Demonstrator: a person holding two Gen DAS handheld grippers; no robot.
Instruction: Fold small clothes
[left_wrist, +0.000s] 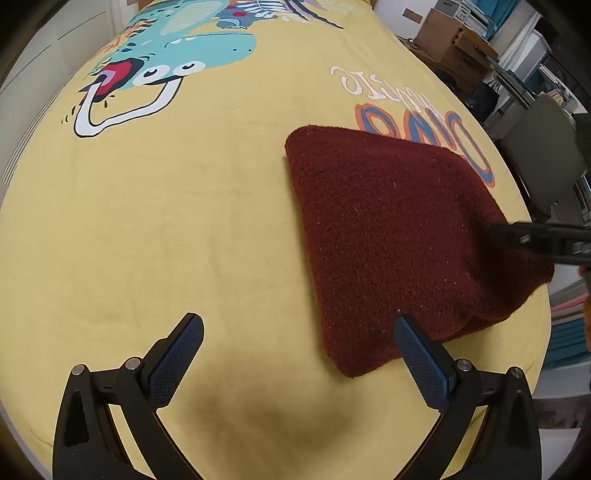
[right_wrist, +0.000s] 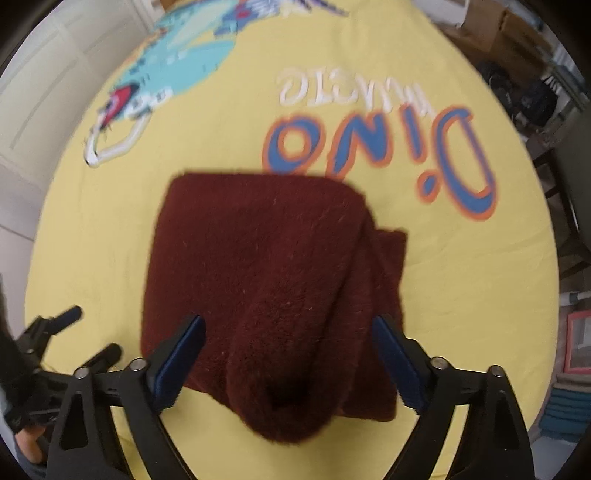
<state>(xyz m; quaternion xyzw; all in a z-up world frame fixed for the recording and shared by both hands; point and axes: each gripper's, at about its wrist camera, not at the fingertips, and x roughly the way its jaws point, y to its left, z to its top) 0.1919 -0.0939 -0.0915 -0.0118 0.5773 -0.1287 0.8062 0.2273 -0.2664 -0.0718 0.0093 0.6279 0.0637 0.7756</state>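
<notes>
A dark red fleece garment (left_wrist: 391, 236) lies folded into a thick pad on the yellow dinosaur-print sheet (left_wrist: 184, 221). My left gripper (left_wrist: 295, 332) is open and empty, low over the sheet just left of the garment's near corner. My right gripper (right_wrist: 288, 339) is open, its fingers standing either side of a raised fold of the garment (right_wrist: 266, 280) without closing on it. The right gripper's tip also shows in the left wrist view (left_wrist: 517, 236), over the garment's right edge. The left gripper shows at the lower left of the right wrist view (right_wrist: 55, 332).
The sheet (right_wrist: 461, 295) covers a bed with "Dino" lettering (right_wrist: 369, 155) beyond the garment. A chair (left_wrist: 546, 155), cardboard boxes (left_wrist: 454, 40) and shelves stand off the bed's right side. White cupboard doors (right_wrist: 44, 92) are at the left.
</notes>
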